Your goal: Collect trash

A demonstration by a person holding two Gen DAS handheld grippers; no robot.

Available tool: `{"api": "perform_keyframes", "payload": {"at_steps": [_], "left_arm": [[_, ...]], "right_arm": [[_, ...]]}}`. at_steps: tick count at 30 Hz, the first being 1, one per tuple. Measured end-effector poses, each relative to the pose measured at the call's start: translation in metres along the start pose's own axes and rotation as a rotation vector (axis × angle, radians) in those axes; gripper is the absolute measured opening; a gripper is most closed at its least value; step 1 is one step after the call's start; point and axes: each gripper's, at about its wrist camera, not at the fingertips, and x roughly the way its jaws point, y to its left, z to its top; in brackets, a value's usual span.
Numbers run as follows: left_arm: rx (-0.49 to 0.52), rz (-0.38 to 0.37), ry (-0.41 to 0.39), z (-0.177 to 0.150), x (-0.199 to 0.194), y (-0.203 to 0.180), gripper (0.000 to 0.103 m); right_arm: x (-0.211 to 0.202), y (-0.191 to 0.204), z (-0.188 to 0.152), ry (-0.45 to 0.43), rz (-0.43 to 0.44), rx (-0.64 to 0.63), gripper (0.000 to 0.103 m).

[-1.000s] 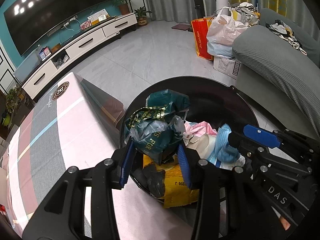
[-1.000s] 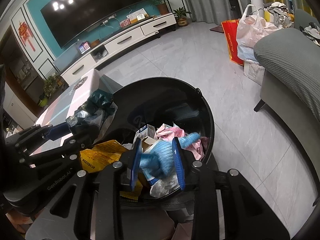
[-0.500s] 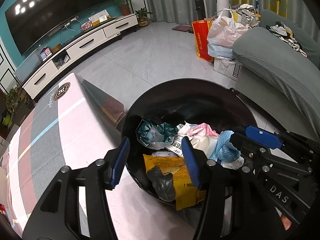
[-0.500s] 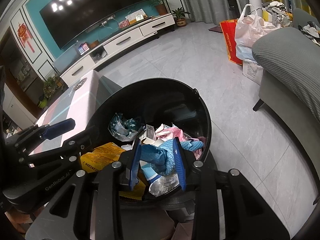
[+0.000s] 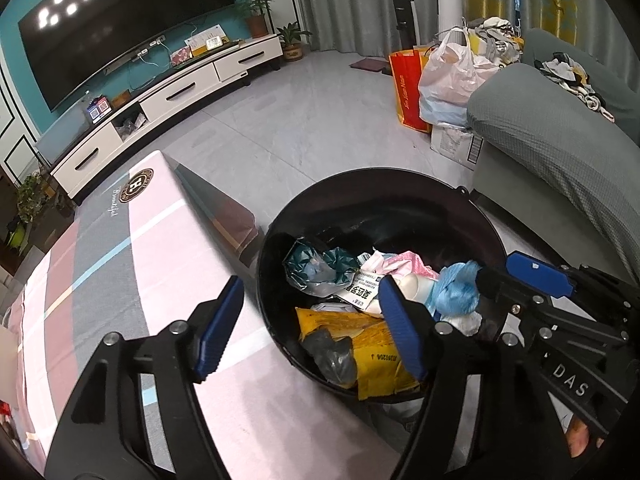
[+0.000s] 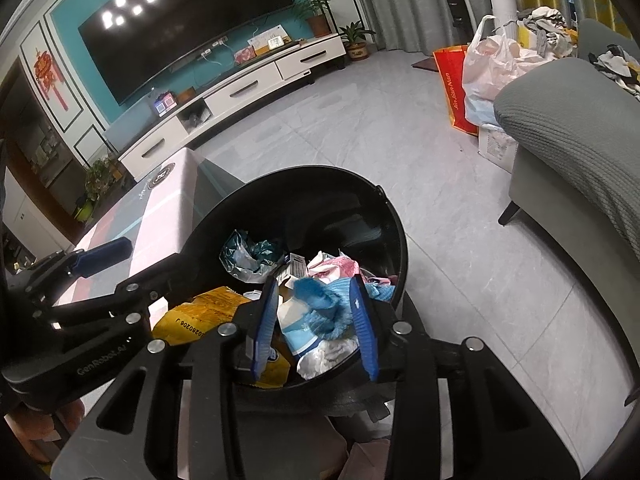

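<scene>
A black bin [image 5: 280, 236] of trash is seen beside the counter [image 5: 120, 280]. The left gripper [image 5: 312, 320] is opening, empty. The right gripper [image 6: 316, 320] is opening around a blue cloth [image 6: 320, 304] lying in the bin.

Left gripper [image 5: 310, 320] and right gripper [image 6: 316, 320], jaws opening, angled downward

both tools are matte black plastic linkages with triangular cut-outs and round silver screws at the joints. the left gripper [image 5: 312, 320] has ribbed blue fingers [image 5: 218, 326] and white "genrobot.ai" lettering on its side; the right gripper [image 6: 316, 324] has matching blue fingers [image 6: 266, 322] and raised white letters "das".
</scene>
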Motion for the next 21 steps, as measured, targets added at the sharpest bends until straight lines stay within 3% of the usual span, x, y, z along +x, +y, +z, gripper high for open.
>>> {"api": "perform_keyframes", "payload": {"at_steps": [4,6,21], "left_arm": [[-0.015,-0.002,-0.011,-0.001,-0.01,0.004,0.086],[-0.024,0.002,-0.023,-0.002,-0.017,0.007,0.089],[-0.092,0.02,-0.024,-0.02,-0.064,0.035,0.1]], "right_arm": [[-0.008,0.0,-0.001,-0.006,-0.007,0.001,0.043],[-0.014,-0.001,-0.002,-0.015,-0.015,0.006,0.055],[-0.055,0.004,-0.007,-0.04,-0.037,0.042,0.086]]}}
